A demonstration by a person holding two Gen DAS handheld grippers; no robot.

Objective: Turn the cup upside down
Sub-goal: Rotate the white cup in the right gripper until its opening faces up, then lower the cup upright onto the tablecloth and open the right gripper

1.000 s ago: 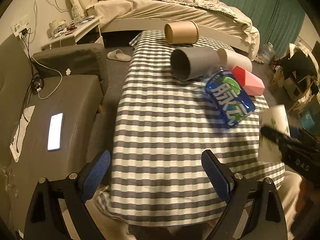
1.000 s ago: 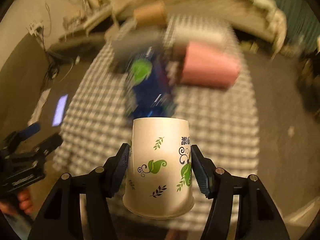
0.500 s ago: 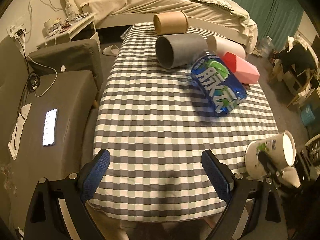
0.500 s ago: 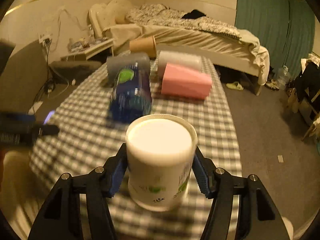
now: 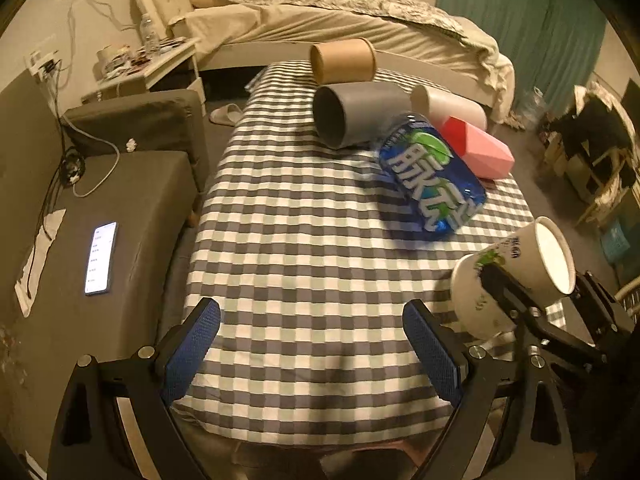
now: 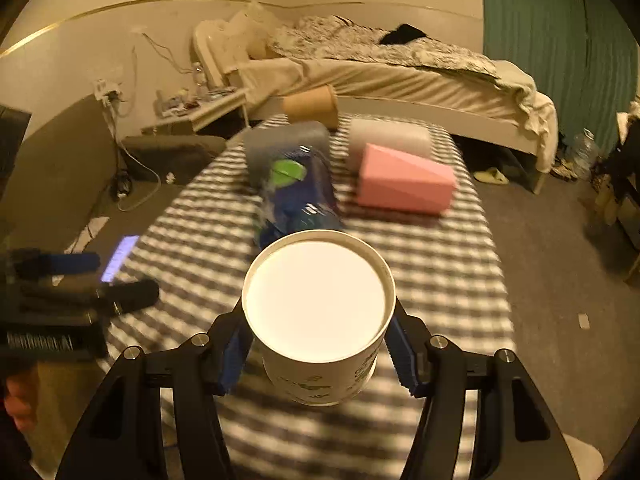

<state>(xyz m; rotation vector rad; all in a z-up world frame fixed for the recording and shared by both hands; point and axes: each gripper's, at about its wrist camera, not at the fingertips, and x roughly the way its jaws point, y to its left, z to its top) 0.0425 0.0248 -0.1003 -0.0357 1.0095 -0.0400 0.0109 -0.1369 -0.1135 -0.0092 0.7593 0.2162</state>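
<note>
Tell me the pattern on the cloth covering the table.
The table cloth has a grey, white and pale green check pattern, shown best in the left wrist view.

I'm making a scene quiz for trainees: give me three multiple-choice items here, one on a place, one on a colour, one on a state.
1. Where is the paper cup?
A. between the right gripper's fingers
B. standing on the bed
C. on the sofa

2. What colour is the faceted box lying on the checked tablecloth?
A. green
B. pink
C. black

3. How is the left gripper?
A. shut on a can
B. shut on the cup
C. open

Answers: 1 A, both pads press its sides. 2 B, plainly pink in both views. 3 C, its fingers stand apart with only cloth between.
</note>
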